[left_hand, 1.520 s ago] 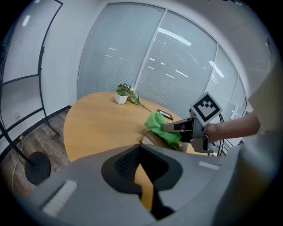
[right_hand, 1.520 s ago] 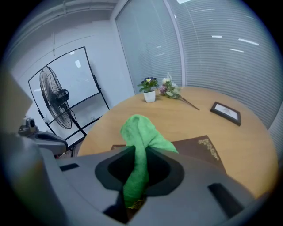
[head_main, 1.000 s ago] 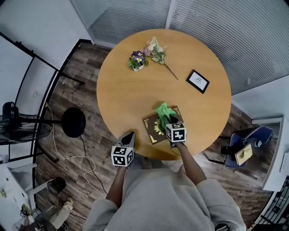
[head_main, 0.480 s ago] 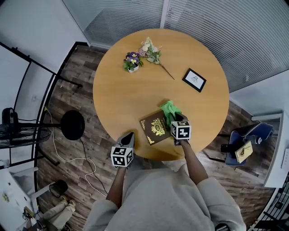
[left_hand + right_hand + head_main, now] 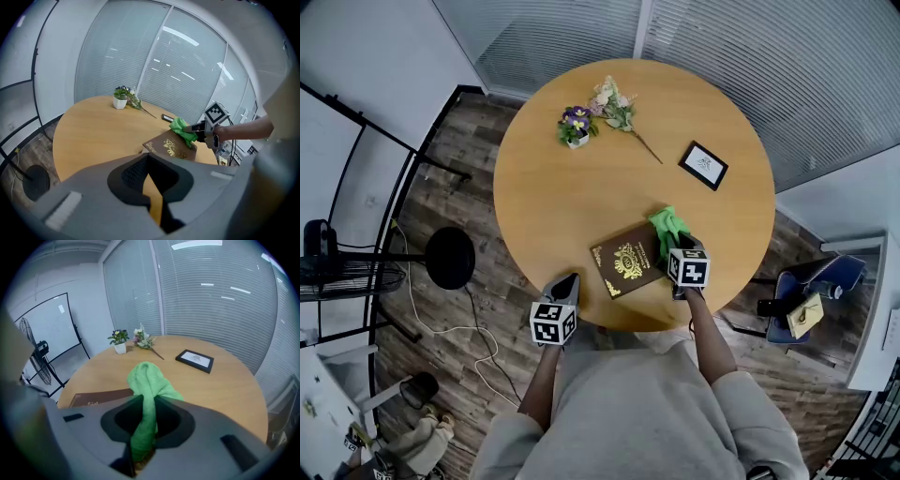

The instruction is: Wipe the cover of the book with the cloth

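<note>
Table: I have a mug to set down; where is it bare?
On the table, the left half between flowers and book is bare, as is the middle between book and frame. Crowded at the near edge: book, cloth, right hand-held gripper.

No text can be read, gold lettering on book (image 5: 627,262) too small, print in frame (image 5: 704,166) illegible

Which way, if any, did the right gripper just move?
Yes: the right gripper with the cloth slid rightward, from the middle of the book to its right edge, almost below the picture frame.
</note>
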`<state>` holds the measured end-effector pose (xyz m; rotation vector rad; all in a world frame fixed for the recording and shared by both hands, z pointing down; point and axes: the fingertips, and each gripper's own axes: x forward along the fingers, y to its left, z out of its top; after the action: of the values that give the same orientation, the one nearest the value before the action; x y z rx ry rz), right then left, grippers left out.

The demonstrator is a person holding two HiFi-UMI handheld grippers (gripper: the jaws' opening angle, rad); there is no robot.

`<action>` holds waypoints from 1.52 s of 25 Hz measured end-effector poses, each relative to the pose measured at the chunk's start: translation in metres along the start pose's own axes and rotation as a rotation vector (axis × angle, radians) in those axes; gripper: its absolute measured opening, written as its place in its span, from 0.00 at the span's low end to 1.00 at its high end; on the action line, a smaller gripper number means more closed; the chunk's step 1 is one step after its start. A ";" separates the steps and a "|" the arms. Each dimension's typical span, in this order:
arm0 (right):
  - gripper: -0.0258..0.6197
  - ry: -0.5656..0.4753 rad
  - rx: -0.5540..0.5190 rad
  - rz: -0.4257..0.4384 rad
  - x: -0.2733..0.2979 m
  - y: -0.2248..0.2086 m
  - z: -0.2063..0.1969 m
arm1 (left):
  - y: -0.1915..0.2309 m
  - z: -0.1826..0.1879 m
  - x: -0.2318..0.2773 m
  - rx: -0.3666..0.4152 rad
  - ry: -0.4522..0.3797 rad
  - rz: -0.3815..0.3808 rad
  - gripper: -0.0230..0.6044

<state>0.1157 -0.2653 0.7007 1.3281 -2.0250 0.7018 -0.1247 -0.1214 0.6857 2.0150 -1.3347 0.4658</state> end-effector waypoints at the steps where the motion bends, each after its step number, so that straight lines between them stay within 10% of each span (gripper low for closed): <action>1: 0.16 -0.004 -0.001 -0.006 -0.003 -0.002 0.000 | 0.000 0.000 -0.001 0.001 -0.001 -0.002 0.05; 15: 0.16 -0.127 -0.036 0.081 -0.061 0.065 0.014 | 0.001 -0.007 -0.018 0.005 -0.020 0.000 0.05; 38: 0.16 0.008 -0.152 0.304 -0.044 0.192 -0.043 | 0.019 -0.018 -0.047 -0.039 -0.052 0.059 0.05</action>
<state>-0.0401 -0.1402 0.6785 0.9404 -2.2502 0.6675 -0.1604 -0.0824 0.6761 1.9723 -1.4276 0.4138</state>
